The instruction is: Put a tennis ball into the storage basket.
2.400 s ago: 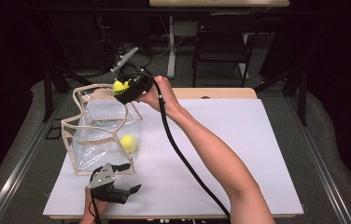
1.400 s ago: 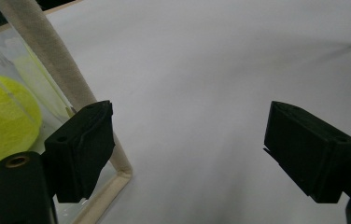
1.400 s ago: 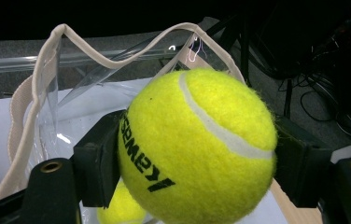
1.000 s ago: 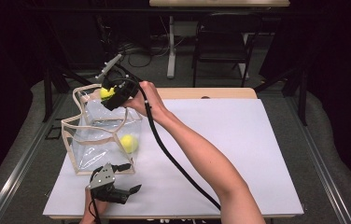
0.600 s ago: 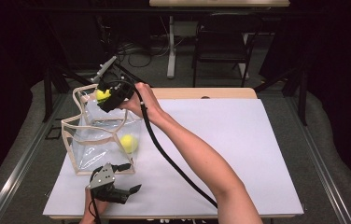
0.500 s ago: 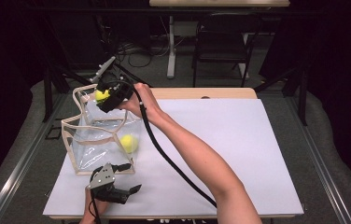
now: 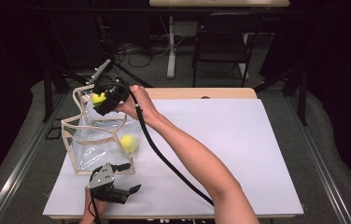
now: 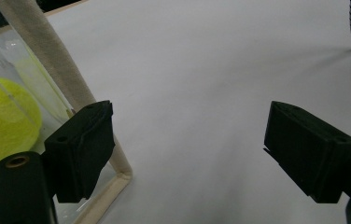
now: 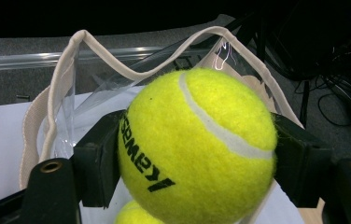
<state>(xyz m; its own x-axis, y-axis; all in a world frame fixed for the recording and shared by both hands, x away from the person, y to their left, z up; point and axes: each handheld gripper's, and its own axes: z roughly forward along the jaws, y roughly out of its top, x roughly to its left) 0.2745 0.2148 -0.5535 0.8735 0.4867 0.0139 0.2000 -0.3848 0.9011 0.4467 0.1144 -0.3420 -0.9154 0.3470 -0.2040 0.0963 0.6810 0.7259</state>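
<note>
Against the earliest high view, the right gripper [image 7: 100,99] has travelled toward nine o'clock, from above the far right rim of the clear plastic bag with cream fabric edging [image 7: 77,125] to a position over its far opening; across the most recent earlier pictures it has barely shifted. The left gripper [image 7: 129,190] has kept its place at the near edge of the white table sheet [image 7: 239,149], at about six o'clock from the bag. The second yellow tennis ball [image 7: 129,143] inside the bag lies where it lay before, against the bag's near right wall. In the right gripper view the jaws are clamped on a yellow felt tennis ball with black lettering [image 9: 197,144], one pad pressed on each side of it, with the bag's cream rim just beyond and the top of the second ball [image 9: 138,214] showing below. In the left gripper view the jaws stand wide apart with nothing between them; the nine o'clock pad sits just beside the bag's cream corner seam [image 8: 117,165], contact not determinable, and the second ball [image 8: 5,121] shows through the clear wall.
</note>
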